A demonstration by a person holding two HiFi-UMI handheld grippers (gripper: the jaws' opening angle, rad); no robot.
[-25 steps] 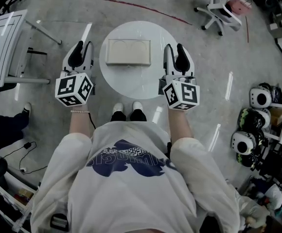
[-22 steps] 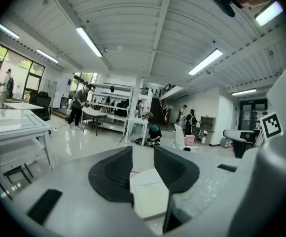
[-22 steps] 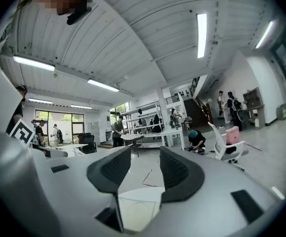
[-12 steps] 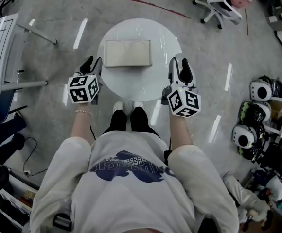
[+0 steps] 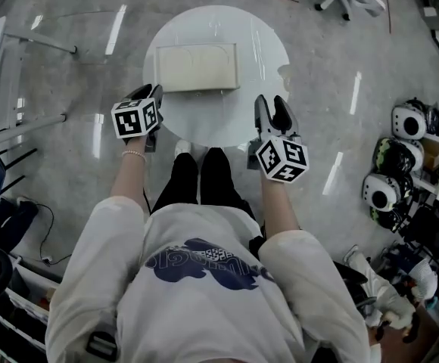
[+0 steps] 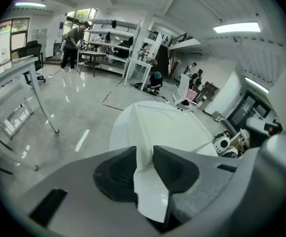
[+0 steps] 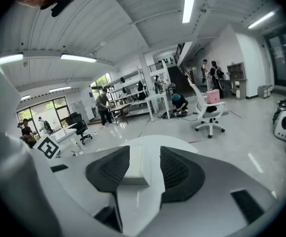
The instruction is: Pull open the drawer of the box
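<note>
Left of the box point(image 5: 197, 66), which lies in the middle of the table point(image 5: 274, 42), your left gripper point(image 5: 145, 93) has empty fingers point(image 6: 114, 174), wide but closing. Right of the box, your right gripper point(image 5: 272, 106) is opening its empty fingers point(image 7: 114, 169). If you pull the drawer unbraced, the whole box may slide. One box, one table, two grippers.

Glossy grey concrete floor point(image 5: 325, 59) under ceiling strip lights point(image 7: 188, 3) — white swivel chair point(image 7: 209, 113), workbenches point(image 6: 99, 57) beyond.
</note>
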